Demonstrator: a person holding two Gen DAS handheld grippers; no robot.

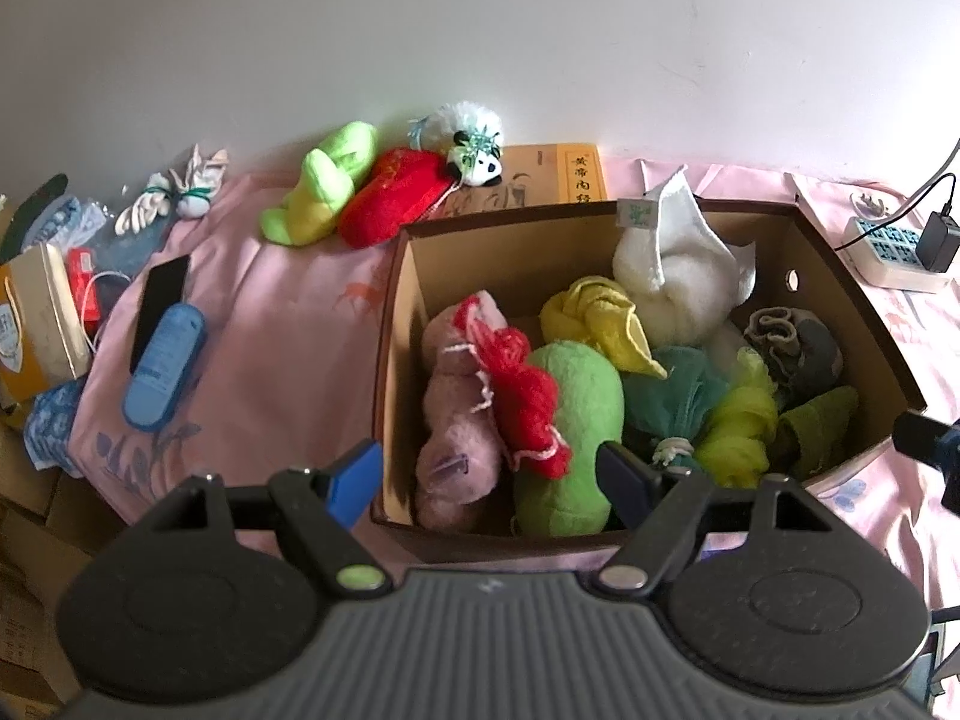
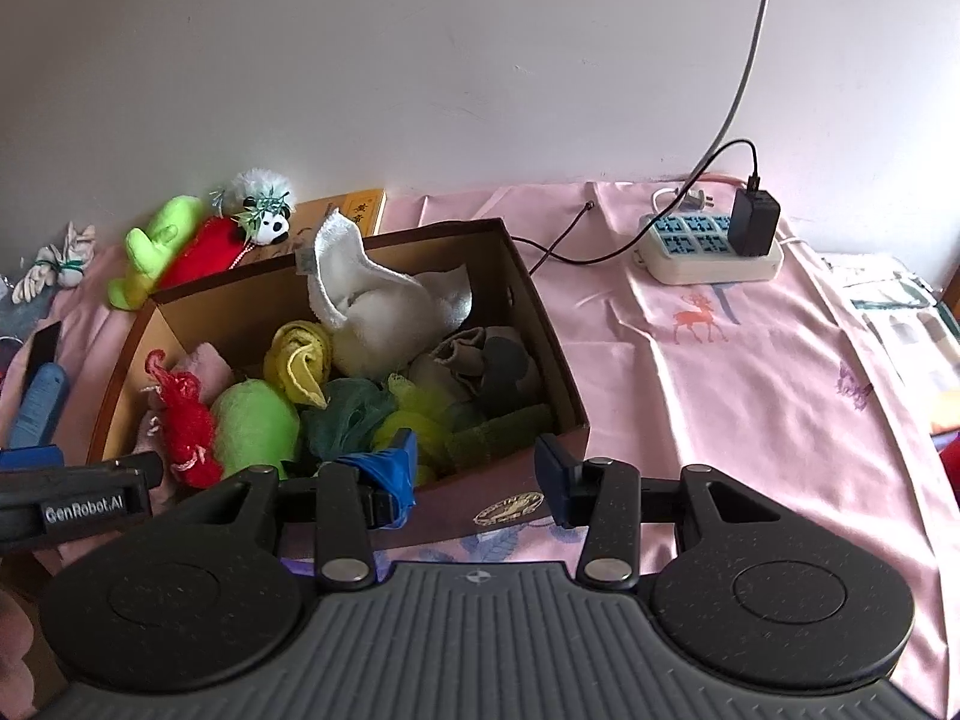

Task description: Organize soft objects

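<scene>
Left gripper [image 1: 489, 474]: fingers stood wide and empty above the near wall of the cardboard box [image 1: 396, 312]. Right gripper [image 2: 477, 471]: fingers narrower, nothing between them, over the box's near right corner. Inside the box: pink plush [image 1: 459, 408], red yarn piece [image 1: 528, 402], green plush [image 1: 570, 420], yellow cloth [image 1: 594, 324], white towel [image 1: 672, 282], evidently gathered there for storage. Behind the box, beside the wall: lime toy [image 1: 318, 192], red pouch [image 1: 396, 195], panda toy [image 1: 477, 159], seemingly unsorted. Box floor hidden beneath contents; book [image 1: 558, 174] behind the box partly cut off.
</scene>
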